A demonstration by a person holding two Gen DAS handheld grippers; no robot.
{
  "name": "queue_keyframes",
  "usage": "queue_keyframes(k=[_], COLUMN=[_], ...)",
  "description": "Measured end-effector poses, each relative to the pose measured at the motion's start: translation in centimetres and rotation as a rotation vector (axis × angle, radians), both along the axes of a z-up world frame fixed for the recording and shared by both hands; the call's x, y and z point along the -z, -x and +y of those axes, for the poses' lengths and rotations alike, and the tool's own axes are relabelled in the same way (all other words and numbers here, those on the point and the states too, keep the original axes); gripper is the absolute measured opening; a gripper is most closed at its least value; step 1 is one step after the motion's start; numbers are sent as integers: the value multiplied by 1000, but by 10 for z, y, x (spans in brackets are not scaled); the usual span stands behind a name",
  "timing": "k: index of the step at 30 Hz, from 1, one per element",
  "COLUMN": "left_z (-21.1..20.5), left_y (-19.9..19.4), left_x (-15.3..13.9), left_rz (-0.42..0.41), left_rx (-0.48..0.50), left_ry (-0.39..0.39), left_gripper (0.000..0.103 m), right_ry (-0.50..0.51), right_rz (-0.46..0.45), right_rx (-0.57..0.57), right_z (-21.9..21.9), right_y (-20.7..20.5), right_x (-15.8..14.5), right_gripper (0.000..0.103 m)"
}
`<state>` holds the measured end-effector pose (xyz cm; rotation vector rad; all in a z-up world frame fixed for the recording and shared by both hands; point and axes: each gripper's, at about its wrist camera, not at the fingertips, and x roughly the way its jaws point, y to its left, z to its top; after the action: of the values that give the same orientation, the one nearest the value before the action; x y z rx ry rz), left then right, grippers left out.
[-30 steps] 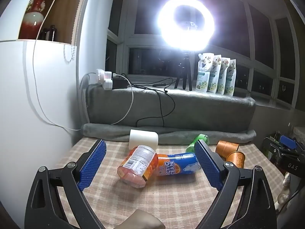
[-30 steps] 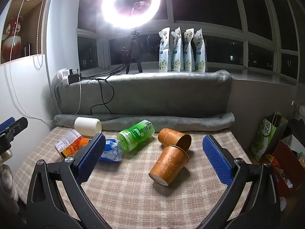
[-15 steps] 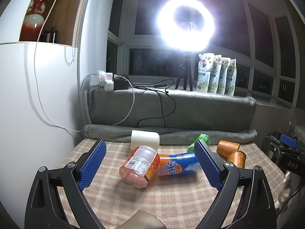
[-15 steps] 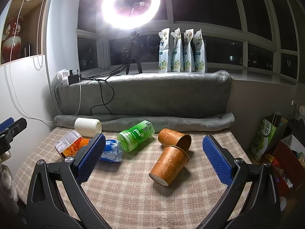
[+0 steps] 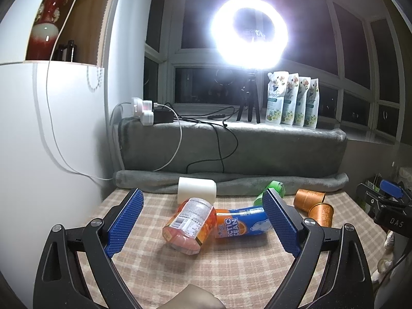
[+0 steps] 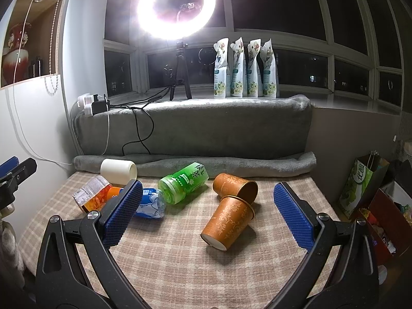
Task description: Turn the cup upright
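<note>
L gripper point(image 5: 203, 217) fingers wide apart, empty | R gripper point(image 6: 207, 212) same | near cup point(image 6: 228, 222) on its side on counter point(image 6: 167, 270), rim touching 2nd cup point(image 6: 235, 186)

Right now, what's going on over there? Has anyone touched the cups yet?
Nothing is held yet. Both grippers hang open above the checked cloth. The right gripper faces two orange patterned cups lying on their sides: the near cup points its base at the camera, its rim against the far cup. The left gripper looks at a tipped jar and a blue bottle. A white cup also lies on its side at the back.
</note>
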<state>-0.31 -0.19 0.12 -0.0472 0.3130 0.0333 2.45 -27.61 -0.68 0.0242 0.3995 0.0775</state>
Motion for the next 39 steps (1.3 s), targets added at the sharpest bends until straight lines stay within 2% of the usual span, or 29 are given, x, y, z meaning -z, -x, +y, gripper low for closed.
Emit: queue_keyframes(k=[39], left_z=[-2], left_y=[0], left_x=[-2], left_rz=[-1], left_rx=[4], left_ry=[-7], left_gripper=[94], right_ry=[0], right_rz=[1], right_rx=[-2], right_z=[-1], right_y=[-3], right_x=[-1], right_gripper=[103])
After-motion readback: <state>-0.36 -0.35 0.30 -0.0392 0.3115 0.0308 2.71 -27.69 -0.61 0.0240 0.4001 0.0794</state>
